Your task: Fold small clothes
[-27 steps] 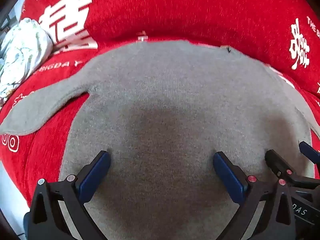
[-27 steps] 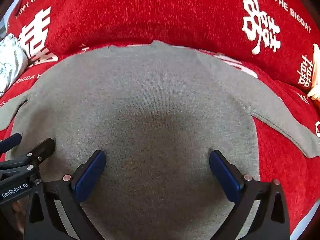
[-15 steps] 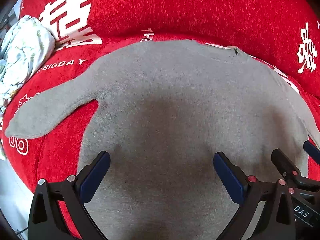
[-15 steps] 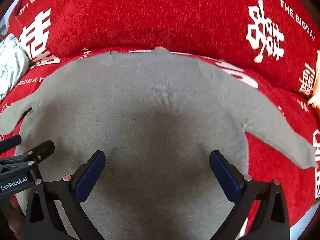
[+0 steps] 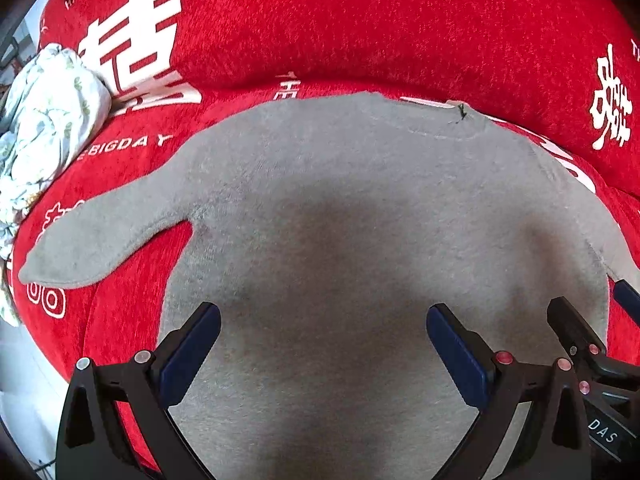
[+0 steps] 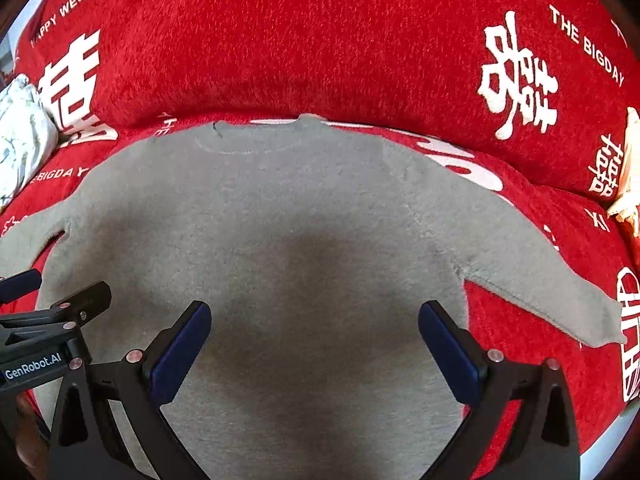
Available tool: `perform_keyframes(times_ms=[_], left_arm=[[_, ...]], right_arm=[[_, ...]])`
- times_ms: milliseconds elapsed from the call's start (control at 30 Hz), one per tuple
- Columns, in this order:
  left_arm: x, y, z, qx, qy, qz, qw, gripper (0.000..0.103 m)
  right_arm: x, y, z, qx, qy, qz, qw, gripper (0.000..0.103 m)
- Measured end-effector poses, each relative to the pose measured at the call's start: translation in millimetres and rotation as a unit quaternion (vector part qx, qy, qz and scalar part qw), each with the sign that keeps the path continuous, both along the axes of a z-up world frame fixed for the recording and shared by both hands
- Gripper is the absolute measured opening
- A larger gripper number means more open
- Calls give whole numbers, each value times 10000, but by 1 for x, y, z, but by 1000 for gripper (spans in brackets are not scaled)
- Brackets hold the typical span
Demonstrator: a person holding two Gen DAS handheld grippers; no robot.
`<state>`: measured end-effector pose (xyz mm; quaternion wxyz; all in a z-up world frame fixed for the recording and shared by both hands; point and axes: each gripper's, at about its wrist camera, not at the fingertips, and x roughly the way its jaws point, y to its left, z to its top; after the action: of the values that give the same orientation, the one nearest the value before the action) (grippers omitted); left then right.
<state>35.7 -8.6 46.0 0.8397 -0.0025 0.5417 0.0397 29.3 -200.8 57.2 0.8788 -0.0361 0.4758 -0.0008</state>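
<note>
**Both claws hovered wide over a spread sweater**

Nearest the cameras, the left claw (image 5: 322,344) stood wide, its blue pads well apart with nothing between them, and the right claw (image 6: 314,338) was spread just as wide and held nothing either. They sat side by side over the lower body of the sweater (image 6: 280,248), the right one showing at the edge of the left wrist view and the left one at the edge of the right wrist view. Whether the pads touched the knit could not be told. That pairing, judged from the layout, suited a two-handed start: each claw stood on its own half of the garment, ready to reach outward for a sleeve or down for the hem.

The grey sweater lay flat and face up on the red sofa cover (image 6: 320,40), collar (image 6: 248,136) pointing away toward the backrest. The left sleeve (image 5: 104,240) ran out to the left and the right sleeve (image 6: 540,280) to the right, both fully extended on the red cloth. Such spreading looked deliberate, since a smoothed body with open sleeves gives clean fold lines. No fold was yet visible, so the task seemed at its beginning.

Further off, a crumpled pale floral cloth (image 5: 48,120) sat at the left end of the seat, well apart from the sweater, probably another piece waiting its turn.
</note>
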Motion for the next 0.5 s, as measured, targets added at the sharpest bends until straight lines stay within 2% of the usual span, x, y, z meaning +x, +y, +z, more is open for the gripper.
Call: perform_keyframes(times_ms=[200, 500], left_arm=[[4, -10, 6, 53, -82, -14, 10000, 103], [11, -24, 9, 189, -117, 1, 9998, 103]], right_arm=[[5, -12, 10, 235, -45, -84, 9997, 103], [5, -21, 17, 89, -177, -209, 9996, 103]])
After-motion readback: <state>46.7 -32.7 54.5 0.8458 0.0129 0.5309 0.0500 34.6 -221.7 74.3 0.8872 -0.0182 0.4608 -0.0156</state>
